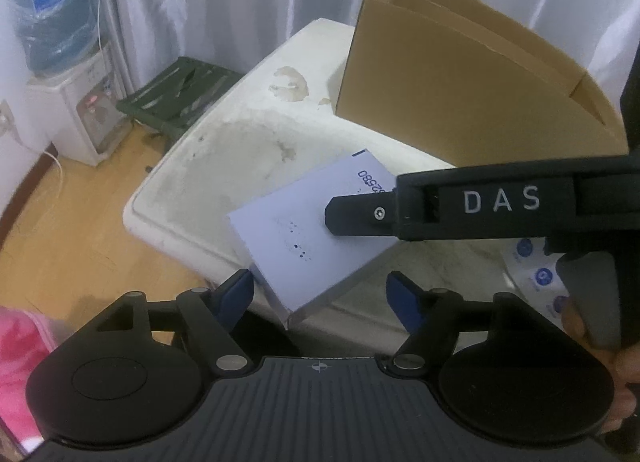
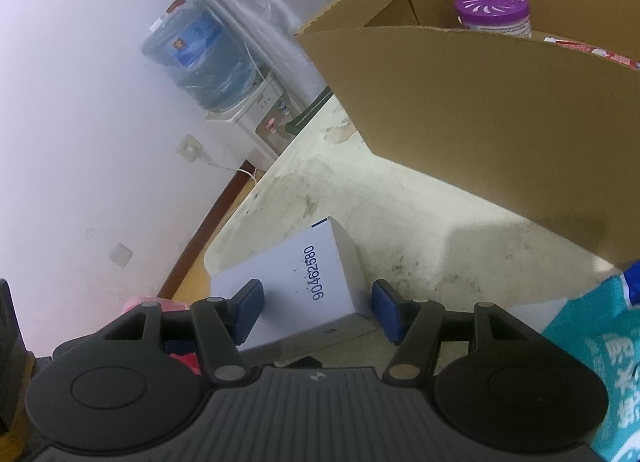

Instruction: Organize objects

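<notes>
White box (image 2: 304, 286) between right jaws

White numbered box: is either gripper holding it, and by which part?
Cannot be told. The white box sits between the pads of the right gripper, but contact is unclear. The left gripper stands open around its near corner.

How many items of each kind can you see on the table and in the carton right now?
White boxes: 1, white box on the table
Cardboard cartons: 1, cardboard carton
Purple-lidded jars: 1, purple-lidded jar inside the carton
Teal packets: 1, teal packet
Total: 4
</notes>
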The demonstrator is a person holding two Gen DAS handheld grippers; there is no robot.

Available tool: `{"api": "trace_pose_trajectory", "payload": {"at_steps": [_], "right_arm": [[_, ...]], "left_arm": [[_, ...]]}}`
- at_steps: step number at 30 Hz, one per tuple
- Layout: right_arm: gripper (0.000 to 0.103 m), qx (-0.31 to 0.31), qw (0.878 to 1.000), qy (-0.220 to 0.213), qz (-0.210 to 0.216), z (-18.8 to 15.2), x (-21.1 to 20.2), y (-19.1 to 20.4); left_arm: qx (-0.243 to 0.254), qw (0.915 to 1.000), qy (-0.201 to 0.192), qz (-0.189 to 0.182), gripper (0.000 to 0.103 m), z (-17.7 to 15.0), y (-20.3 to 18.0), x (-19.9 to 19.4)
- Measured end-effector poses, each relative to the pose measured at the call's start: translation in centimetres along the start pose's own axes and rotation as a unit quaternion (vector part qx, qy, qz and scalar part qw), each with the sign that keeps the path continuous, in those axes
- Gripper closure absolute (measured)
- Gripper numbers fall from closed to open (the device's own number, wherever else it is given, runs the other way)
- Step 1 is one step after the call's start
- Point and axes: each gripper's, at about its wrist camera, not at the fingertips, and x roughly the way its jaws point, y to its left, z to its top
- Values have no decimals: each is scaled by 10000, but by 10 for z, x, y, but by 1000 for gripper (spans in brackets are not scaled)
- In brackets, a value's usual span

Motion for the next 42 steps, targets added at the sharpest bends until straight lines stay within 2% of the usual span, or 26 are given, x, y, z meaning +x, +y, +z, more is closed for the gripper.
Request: {"api": "trace_pose_trajectory", "payload": {"at_steps": [10,20,25,35,42], "right_arm": [[40,91,9999,-44,33,-5,-4,-3],[40,137,9998,-11,105,-9,-7,-4],[40,100,9999,-36,83,-11,-8,-4],[40,90,9999,-30,136,-19,-15,1],[40,72,9999,-63,118,-18,-15,3]], "left_arm": [[254,9997,27,50,28,1,-1,0],[190,9998,63,-72,29,-2,0,-6],[246,9996,97,-16,26,0,-1,-3],[145,9999,90,26,30,-4,2,-7],[211,9996,174,73,23,-2,-1,-2]]}}
